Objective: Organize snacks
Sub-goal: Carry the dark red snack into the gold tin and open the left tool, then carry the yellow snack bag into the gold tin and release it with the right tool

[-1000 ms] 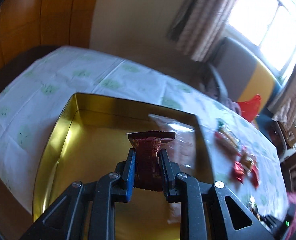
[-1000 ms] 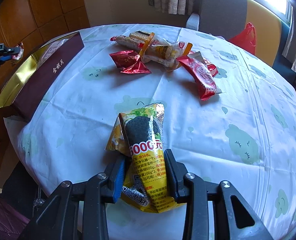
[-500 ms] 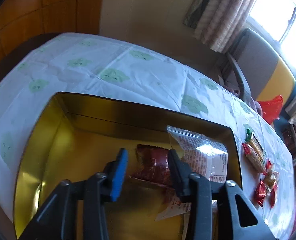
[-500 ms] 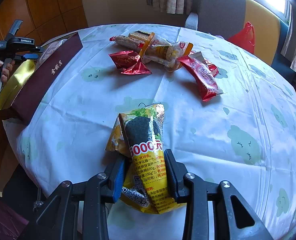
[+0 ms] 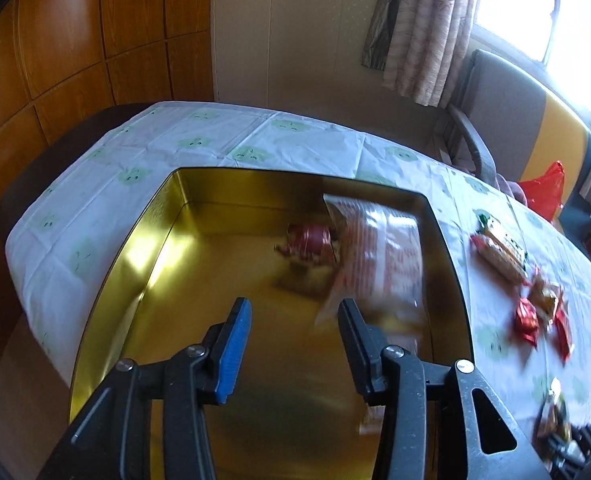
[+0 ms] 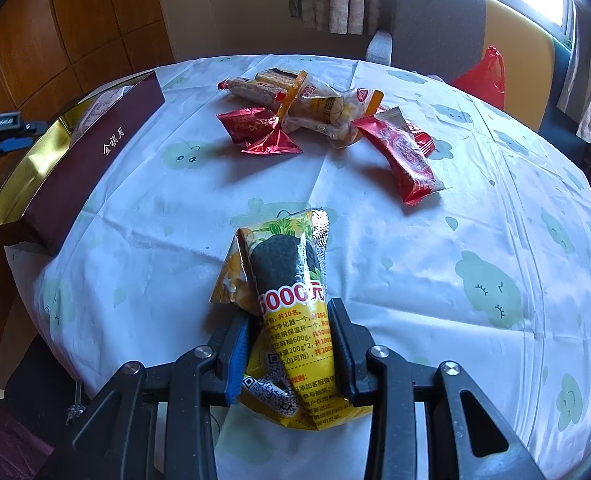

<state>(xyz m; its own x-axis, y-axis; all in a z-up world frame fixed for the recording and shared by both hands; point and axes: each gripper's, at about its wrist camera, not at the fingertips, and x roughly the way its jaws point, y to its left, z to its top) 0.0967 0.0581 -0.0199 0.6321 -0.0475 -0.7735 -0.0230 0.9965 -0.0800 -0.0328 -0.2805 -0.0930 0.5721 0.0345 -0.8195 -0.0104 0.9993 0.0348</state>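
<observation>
Sunlight from the window falls across a round table point(image 6: 435, 240) under a pale cloth printed with green faces, wood panels behind it. At the table's left edge sits the gold-lined tin point(image 5: 143, 248), dark red on its outer wall in the right wrist view point(image 6: 95, 156).

Left gripper point(image 5: 293, 312) hovers over the tin, its jaws opening with nothing between them, only the gold floor showing in the gap. Ahead of its fingers and slightly right, a small red snack point(image 5: 309, 240) lies on the tin floor near the far wall, just beside a clear bag with red print point(image 5: 379, 264) that leans against the right wall. The bag's lower end comes close to the right finger point(image 5: 355, 328); motion blur hides whether they touch.

Over to the right gripper point(image 6: 289, 328): it is clamped on a yellow packet point(image 6: 291, 292), both fingers pressing its sides about halfway along, the top end poking out ahead over the cloth and the crumpled bottom end behind the pads.

Farther up the table, well apart from either gripper, lies a loose pile of snacks point(image 6: 323, 120), red wrappers and clear ones mixed. A long red packet point(image 6: 403, 160) stretches out from the pile's right side.
</observation>
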